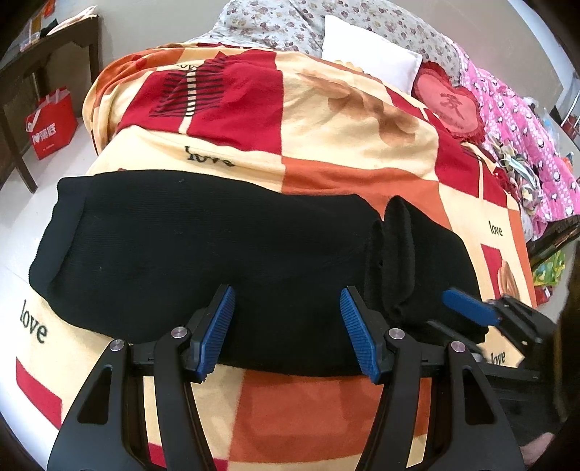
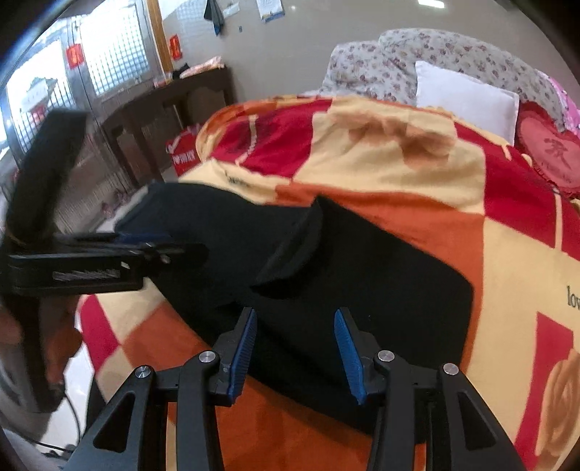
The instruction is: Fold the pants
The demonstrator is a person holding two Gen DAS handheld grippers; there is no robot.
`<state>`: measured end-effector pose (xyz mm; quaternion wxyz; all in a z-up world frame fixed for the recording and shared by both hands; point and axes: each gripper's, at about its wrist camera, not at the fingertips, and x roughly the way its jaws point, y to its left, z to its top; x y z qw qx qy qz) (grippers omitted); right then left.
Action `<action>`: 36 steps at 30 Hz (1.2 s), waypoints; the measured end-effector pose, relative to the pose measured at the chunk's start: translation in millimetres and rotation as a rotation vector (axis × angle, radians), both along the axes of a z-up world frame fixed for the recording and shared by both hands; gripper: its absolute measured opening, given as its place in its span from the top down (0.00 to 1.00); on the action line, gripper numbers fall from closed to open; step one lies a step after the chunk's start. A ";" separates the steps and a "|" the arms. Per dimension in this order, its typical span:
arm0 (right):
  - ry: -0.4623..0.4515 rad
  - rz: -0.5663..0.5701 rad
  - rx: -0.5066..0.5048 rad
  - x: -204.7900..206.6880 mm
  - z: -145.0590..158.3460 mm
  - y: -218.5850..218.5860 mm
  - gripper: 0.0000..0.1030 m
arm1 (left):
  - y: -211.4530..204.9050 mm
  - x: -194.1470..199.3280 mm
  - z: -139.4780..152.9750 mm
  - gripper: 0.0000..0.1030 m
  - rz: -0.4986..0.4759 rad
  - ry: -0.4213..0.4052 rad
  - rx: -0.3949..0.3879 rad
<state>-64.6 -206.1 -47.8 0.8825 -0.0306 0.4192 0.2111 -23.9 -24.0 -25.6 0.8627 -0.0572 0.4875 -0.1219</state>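
Note:
Black pants (image 1: 217, 246) lie lengthwise across a red, orange and cream checked blanket (image 1: 344, 119) on a bed. At their right end a thick bunched fold (image 1: 395, 253) stands up. My left gripper (image 1: 287, 300) hovers over the pants' near edge, blue pads wide apart and open, nothing pinched. The right gripper's blue finger (image 1: 469, 308) shows at the pants' right end. In the right wrist view the pants (image 2: 380, 282) show a raised flap (image 2: 297, 246). My right gripper (image 2: 294, 320) is open above their near edge. The left gripper (image 2: 152, 246) appears blurred at the left.
A white pillow (image 1: 366, 47), a red heart cushion (image 1: 449, 105), floral bedding (image 1: 275, 21) and a pink quilt (image 1: 525, 145) lie at the bed's far and right sides. A red bag (image 1: 50, 123) stands on the floor beside a dark wooden table (image 1: 40, 61).

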 end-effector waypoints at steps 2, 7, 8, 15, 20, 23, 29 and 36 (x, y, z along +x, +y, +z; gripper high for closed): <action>-0.011 0.010 -0.043 -2.3 -2.9 6.9 0.58 | -1.4 -1.9 -0.5 0.42 -0.006 -0.003 0.008; -0.041 0.038 -0.081 -6.3 0.6 13.5 0.61 | -0.6 -0.7 -1.8 0.42 -0.001 0.003 0.004; -0.035 0.036 -0.080 -2.4 -3.3 13.0 0.63 | -0.7 -0.8 -1.9 0.42 0.001 0.003 0.001; -0.021 0.086 0.087 11.7 3.1 2.3 0.92 | 4.3 -4.2 1.9 0.42 0.007 0.003 0.000; 0.016 0.125 0.138 -5.9 8.6 -0.2 0.92 | 12.8 -7.3 6.5 0.42 0.022 -0.012 0.005; 0.049 0.123 0.135 -5.6 -5.0 5.4 0.92 | 16.7 -6.4 5.4 0.42 0.033 -0.014 0.016; 0.009 0.156 0.110 -9.3 20.5 14.6 0.65 | 23.8 -4.8 3.2 0.42 0.051 -0.007 0.008; -0.026 0.006 0.096 28.8 24.5 11.3 0.65 | 33.6 -10.4 9.6 0.42 0.068 -0.020 -0.002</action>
